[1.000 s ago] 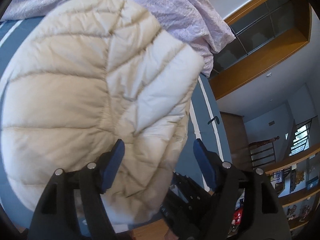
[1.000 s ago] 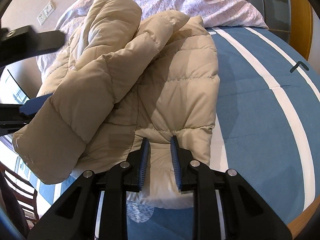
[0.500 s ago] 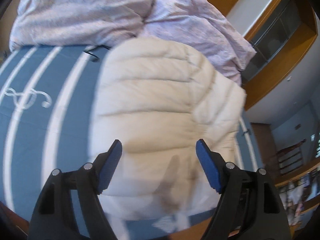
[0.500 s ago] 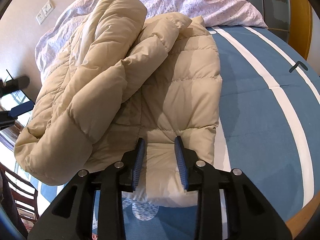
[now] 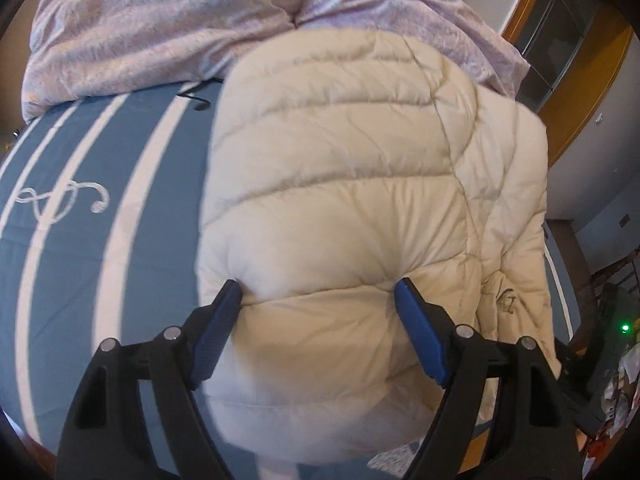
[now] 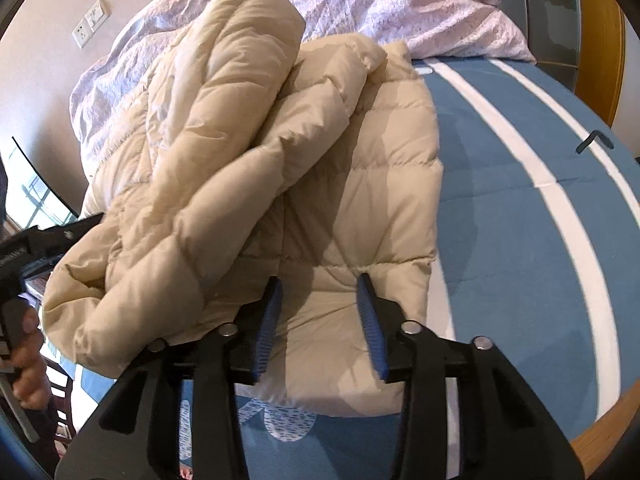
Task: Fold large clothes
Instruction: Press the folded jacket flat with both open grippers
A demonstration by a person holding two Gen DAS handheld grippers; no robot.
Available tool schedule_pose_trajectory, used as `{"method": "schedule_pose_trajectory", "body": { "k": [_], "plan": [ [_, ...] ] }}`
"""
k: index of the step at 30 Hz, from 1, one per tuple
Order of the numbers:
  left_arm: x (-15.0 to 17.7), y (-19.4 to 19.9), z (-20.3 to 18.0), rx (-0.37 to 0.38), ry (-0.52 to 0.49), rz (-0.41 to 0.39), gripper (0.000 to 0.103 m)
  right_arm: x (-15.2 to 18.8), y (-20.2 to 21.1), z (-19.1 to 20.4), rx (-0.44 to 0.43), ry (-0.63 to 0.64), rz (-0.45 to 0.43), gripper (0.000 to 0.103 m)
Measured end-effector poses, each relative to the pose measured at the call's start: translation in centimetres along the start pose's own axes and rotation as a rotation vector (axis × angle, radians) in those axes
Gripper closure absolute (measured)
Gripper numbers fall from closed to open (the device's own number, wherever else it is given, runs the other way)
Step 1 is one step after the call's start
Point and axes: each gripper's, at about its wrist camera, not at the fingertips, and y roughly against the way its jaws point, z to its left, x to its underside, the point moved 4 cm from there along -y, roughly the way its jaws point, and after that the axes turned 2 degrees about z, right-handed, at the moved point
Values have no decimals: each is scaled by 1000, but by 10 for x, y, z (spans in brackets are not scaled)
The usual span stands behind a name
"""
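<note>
A cream quilted puffer jacket (image 5: 360,184) lies on the blue striped bed. In the left wrist view my left gripper (image 5: 318,290) is open, its blue fingertips pressed against the jacket's near puffed panel on either side. In the right wrist view the jacket (image 6: 360,184) is folded over itself, with a sleeve (image 6: 192,216) draped across the left half. My right gripper (image 6: 320,280) is open over the jacket's near hem, jaws apart with fabric between them but not clamped.
The blue bedspread with white stripes (image 5: 100,208) (image 6: 540,220) lies on both sides of the jacket. A rumpled lilac duvet (image 5: 160,28) (image 6: 400,4) lies at the head of the bed. The wooden bed edge (image 6: 608,432) runs near right. The other hand and its gripper handle (image 6: 24,264) show at left.
My right gripper opened from nearly shut, releasing the jacket's hem. My left gripper swung round and lowered onto the jacket's near panel, still open.
</note>
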Motion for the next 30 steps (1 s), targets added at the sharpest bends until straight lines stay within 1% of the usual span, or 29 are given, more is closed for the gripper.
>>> {"method": "schedule_pose_trajectory", "body": {
  "k": [1, 2, 4, 5, 7, 9, 11, 14, 17, 19, 21, 23, 25, 26, 29, 30],
  "plan": [
    [1, -5, -3, 3, 2, 4, 23, -2, 3, -1, 14, 6, -10, 48],
    [1, -7, -5, 2, 2, 5, 23, -4, 8, -2, 37, 15, -26, 42],
    [2, -14, -10, 2, 4, 8, 22, -10, 17, -5, 83, 24, -62, 36],
    [2, -16, -11, 3, 6, 9, 21, -14, 23, -8, 111, 25, -82, 36],
    [2, -20, -14, 1, 8, 8, 21, -22, 33, -14, 133, 15, -110, 36],
    [3, -23, -16, -2, 7, 6, 20, -32, 45, -17, 132, -2, -140, 36],
    [2, -25, -19, -5, 2, 3, 19, -44, 56, -12, 116, 4, -174, 36],
    [1, -28, -23, -13, -4, -2, 19, -62, 66, 13, 66, 49, -213, 39],
    [0, -31, -25, -18, -7, -5, 18, -78, 57, 47, 21, 106, -217, 47],
    [0, -32, -26, -18, -7, -6, 18, -84, 48, 60, 19, 130, -210, 52],
    [-1, -33, -28, -15, -8, -7, 18, -90, 36, 72, 22, 150, -206, 55],
    [-1, -34, -30, -11, -14, -9, 18, -95, 25, 75, 30, 153, -202, 55],
    [-2, -35, -31, -5, -21, -10, 18, -95, 10, 69, 80, 140, -186, 55],
    [-2, -36, -31, -3, -24, -11, 18, -94, 5, 65, 101, 134, -177, 57],
    [-3, -36, -32, 6, -39, -17, 18, -90, -13, 45, 157, 104, -130, 67],
    [-4, -36, -32, 8, -44, -20, 18, -88, -17, 39, 170, 96, -119, 68]
  ]
}}
